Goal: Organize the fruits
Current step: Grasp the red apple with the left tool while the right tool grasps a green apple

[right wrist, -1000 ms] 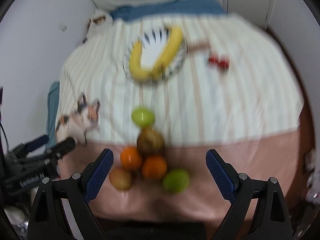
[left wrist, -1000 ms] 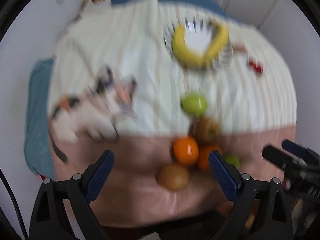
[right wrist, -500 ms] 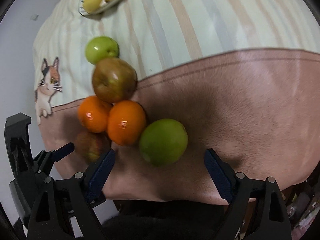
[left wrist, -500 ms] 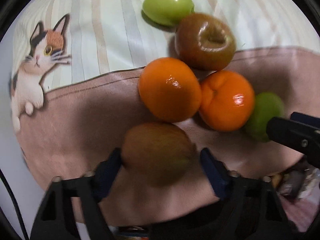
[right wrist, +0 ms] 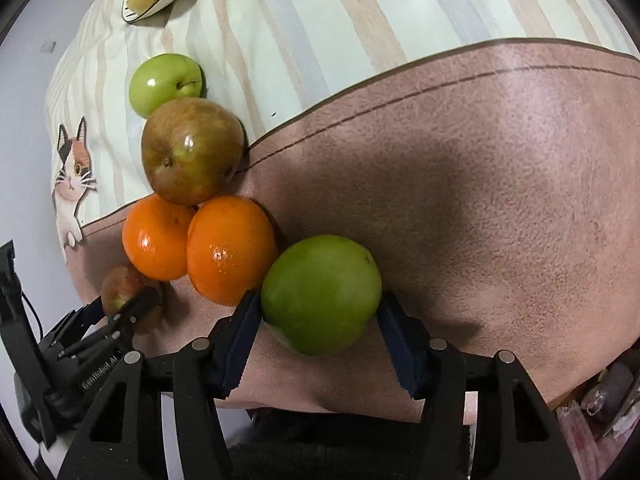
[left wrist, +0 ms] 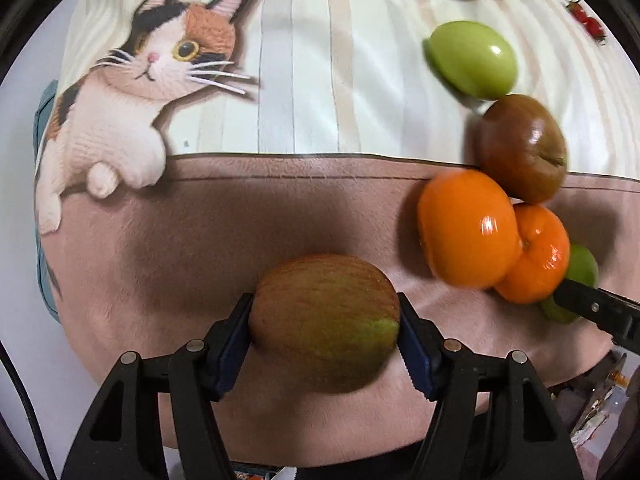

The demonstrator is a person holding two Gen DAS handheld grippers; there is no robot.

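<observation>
While gripper-pinched (left wrist: 324,332), red-green apple (left wrist: 325,322) sideways.

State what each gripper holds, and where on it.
Left gripper: reddish-green apple, clamped at its sides. Right gripper: green apple, likewise at its sides.

White lettering on the left gripper (right wrist: 120,312) body — roughly "GenRobot AI", partly blurred, no other text legible
</observation>
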